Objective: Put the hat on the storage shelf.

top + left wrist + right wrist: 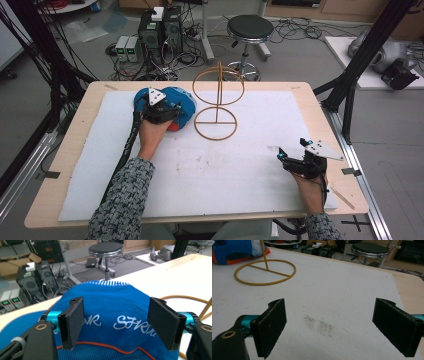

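Wide-open, my left claw (115,325) straddles the blue cap (112,302) ungripped; closing comes next, I judge; right claw (329,327) idles wide.

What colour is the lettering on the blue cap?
White script lettering on the blue cap, clearest in the left gripper view, between the open jaws of the left gripper.

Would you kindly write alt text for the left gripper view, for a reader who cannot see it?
The left hand-held gripper stands open, its two black jaws on either side of a blue cap with white script lettering and orange piping. Beyond the white table are a black round stool and computer towers on a cable-strewn floor; a yellow wire ring lies at right.
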Motion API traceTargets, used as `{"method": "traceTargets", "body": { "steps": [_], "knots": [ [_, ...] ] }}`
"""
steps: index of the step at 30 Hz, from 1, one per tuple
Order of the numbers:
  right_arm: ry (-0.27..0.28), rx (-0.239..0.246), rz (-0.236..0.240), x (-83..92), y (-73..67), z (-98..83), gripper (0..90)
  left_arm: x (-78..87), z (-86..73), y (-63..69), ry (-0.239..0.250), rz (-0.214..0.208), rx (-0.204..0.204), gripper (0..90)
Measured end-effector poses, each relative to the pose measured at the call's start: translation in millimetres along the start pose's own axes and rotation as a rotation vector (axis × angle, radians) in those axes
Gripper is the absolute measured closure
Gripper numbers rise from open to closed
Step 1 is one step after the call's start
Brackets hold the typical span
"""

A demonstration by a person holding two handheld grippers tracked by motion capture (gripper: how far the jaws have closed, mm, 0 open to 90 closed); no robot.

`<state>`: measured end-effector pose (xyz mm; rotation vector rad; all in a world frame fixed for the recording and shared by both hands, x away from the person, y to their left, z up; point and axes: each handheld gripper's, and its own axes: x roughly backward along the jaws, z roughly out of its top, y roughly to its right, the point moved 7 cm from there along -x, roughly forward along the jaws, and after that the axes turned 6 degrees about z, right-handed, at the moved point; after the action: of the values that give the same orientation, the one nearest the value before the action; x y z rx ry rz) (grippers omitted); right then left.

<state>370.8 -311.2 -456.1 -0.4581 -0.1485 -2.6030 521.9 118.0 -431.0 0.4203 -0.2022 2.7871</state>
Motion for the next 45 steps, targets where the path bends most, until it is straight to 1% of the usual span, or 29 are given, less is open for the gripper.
{"method": "traceTargets", "body": {
  "steps": [2,4,5,6,8,9,10,11,12,13,17,19,22,26,27,31,37,39,42,43,44,45],
  "knots": [
    [0.000,-0.003,0.001,0.1,0.1,0.0,11.1,-1.9,-2.9,0.0,-0.014,0.005,-0.012,32.4],
    [-0.005,-0.008,0.003,-0.3,-0.3,-0.5,11.1,-3.1,-4.5,0.2,-0.020,-0.001,-0.011,38.5],
    [-0.005,-0.008,0.003,-0.3,-0.3,-0.5,11.1,-3.5,-5.4,-0.1,-0.026,0.004,-0.016,38.5],
    [-0.003,-0.002,0.003,-0.4,-0.1,-0.4,11.1,-3.7,-6.0,-0.3,-0.029,0.004,-0.014,41.4],
    [-0.005,-0.006,0.003,-0.3,-0.2,-0.6,11.1,-3.1,-5.2,-0.6,-0.025,0.000,-0.018,50.2],
    [-0.007,-0.006,0.002,-0.2,0.1,-0.9,11.1,-2.4,-3.9,0.1,-0.016,-0.008,-0.021,60.3],
    [-0.007,-0.006,0.002,-0.2,0.1,-0.9,11.1,-1.8,-2.9,0.5,-0.011,-0.010,-0.028,60.3],
    [-0.007,-0.006,0.003,-0.2,0.2,-0.9,11.1,-1.0,-1.7,1.0,-0.004,-0.012,-0.043,63.6],
    [-0.007,-0.007,0.003,-0.1,0.1,-0.9,11.1,-0.3,-1.4,1.4,-0.009,-0.014,-0.061,68.2],
    [-0.007,-0.005,0.003,-0.1,0.2,-1.0,11.1,0.0,-1.4,1.4,-0.015,-0.011,-0.067,73.1],
    [-0.007,-0.002,0.002,-0.3,0.0,-1.0,11.1,1.6,1.0,1.5,-0.014,-0.015,-0.065,86.7],
    [-0.007,-0.004,0.002,-0.2,0.1,-1.0,11.1,3.3,5.2,0.7,-0.008,-0.014,-0.057,88.0],
    [-0.009,-0.004,0.002,-0.1,0.4,-1.2,11.1,5.8,11.8,-2.7,-0.004,-0.008,-0.032,88.7],
    [-0.009,-0.010,0.003,0.2,0.4,-1.5,11.1,11.7,24.1,-8.6,0.027,-0.005,-0.007,89.0],
    [-0.009,-0.010,0.004,0.1,0.4,-1.5,11.1,13.8,28.2,-10.5,0.038,-0.002,0.005,89.1],
    [-0.008,-0.011,0.003,-0.1,0.6,-1.6,11.1,19.7,39.6,-16.6,0.061,0.013,0.003,89.1],
    [-0.011,-0.011,0.000,0.1,0.8,-1.8,11.1,27.8,57.9,-26.1,0.098,0.026,0.035,89.4],
    [-0.010,-0.012,0.003,0.0,0.6,-1.8,11.1,29.8,63.4,-27.6,0.107,0.030,0.037,89.4],
    [-0.010,-0.011,0.003,0.3,0.6,-1.8,11.1,32.5,71.1,-29.4,0.117,0.034,0.027,89.6],
    [-0.007,-0.001,0.000,0.3,1.6,-1.5,11.1,33.4,74.0,-29.9,0.122,0.036,0.023,89.6],
    [-0.008,-0.006,0.001,0.5,1.2,-1.7,11.1,34.3,77.0,-30.4,0.127,0.038,0.019,89.6],
    [-0.006,-0.003,0.000,0.4,1.8,-1.6,11.1,35.8,80.8,-31.4,0.137,0.041,0.024,89.6]
  ]
}}
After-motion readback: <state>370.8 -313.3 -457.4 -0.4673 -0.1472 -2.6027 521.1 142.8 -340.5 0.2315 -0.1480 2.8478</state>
